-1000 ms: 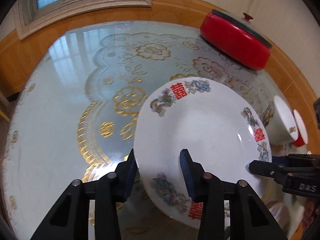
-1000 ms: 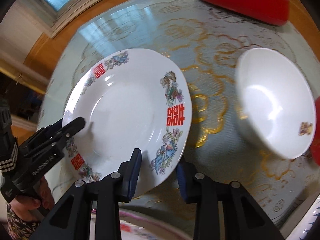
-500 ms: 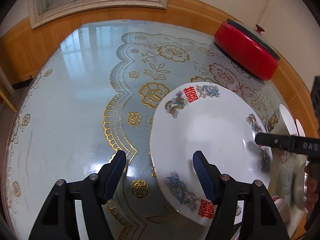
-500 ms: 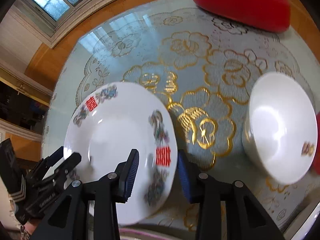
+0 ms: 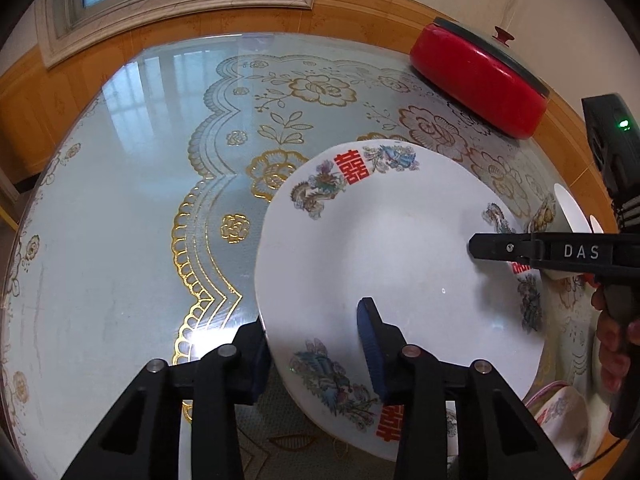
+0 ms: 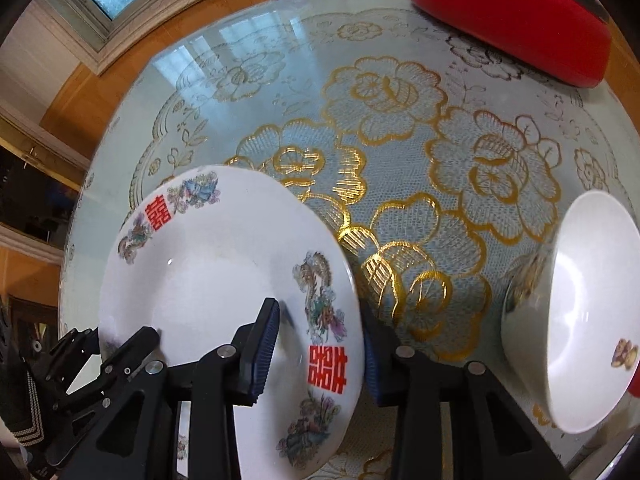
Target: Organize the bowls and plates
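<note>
Plate point(image 5: 400, 264) straddled at opposite rims by left gripper point(image 5: 316, 344) and right gripper point(image 6: 316, 352), jaws wide, not clearly clamping. Probably sharing weight for stacking. Bowl point(image 6: 576, 312) just right of right gripper.

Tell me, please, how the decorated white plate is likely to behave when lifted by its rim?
The decorated plate looks like glazed ceramic: probably stiff, fairly heavy and breakable. Its glossy surface suggests it could slip. With the left hand-held gripper and right hand-held gripper straddling opposite rims, it should stay level.
</note>
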Available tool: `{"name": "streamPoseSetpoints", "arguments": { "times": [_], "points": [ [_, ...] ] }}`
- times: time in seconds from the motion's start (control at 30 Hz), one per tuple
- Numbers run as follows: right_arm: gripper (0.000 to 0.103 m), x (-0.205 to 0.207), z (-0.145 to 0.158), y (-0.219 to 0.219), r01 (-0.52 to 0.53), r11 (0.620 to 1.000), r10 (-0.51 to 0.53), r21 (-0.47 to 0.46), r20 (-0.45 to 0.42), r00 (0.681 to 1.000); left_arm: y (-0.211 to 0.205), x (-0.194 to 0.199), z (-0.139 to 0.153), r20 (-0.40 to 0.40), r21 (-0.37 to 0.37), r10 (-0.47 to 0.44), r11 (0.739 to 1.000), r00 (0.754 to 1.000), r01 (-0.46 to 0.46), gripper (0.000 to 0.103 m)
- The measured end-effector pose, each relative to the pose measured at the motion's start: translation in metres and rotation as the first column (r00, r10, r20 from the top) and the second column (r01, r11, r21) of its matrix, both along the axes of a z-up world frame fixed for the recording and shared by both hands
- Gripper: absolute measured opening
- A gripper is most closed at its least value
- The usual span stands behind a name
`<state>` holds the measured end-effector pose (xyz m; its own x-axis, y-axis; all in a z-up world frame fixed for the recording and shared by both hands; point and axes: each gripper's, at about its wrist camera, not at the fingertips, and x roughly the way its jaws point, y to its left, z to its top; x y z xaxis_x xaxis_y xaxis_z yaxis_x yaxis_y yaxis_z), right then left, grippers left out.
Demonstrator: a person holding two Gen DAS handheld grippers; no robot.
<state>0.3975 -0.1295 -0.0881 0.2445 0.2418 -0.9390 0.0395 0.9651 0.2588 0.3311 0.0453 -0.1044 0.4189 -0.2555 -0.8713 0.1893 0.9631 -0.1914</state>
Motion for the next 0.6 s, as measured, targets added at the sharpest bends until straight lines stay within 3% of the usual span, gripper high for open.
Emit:
{"name": "streamPoseSetpoints", "arguments": {
  "times": [0.6],
  "points": [
    [0.028,-0.030,0.011,-0.002,-0.025,0.999,0.026,0.023,-0.010,1.000,0.010,-0.007,0.008,0.038,0.051,-0.001,0.999,0.999,-0.001,0.035]
  ]
}}
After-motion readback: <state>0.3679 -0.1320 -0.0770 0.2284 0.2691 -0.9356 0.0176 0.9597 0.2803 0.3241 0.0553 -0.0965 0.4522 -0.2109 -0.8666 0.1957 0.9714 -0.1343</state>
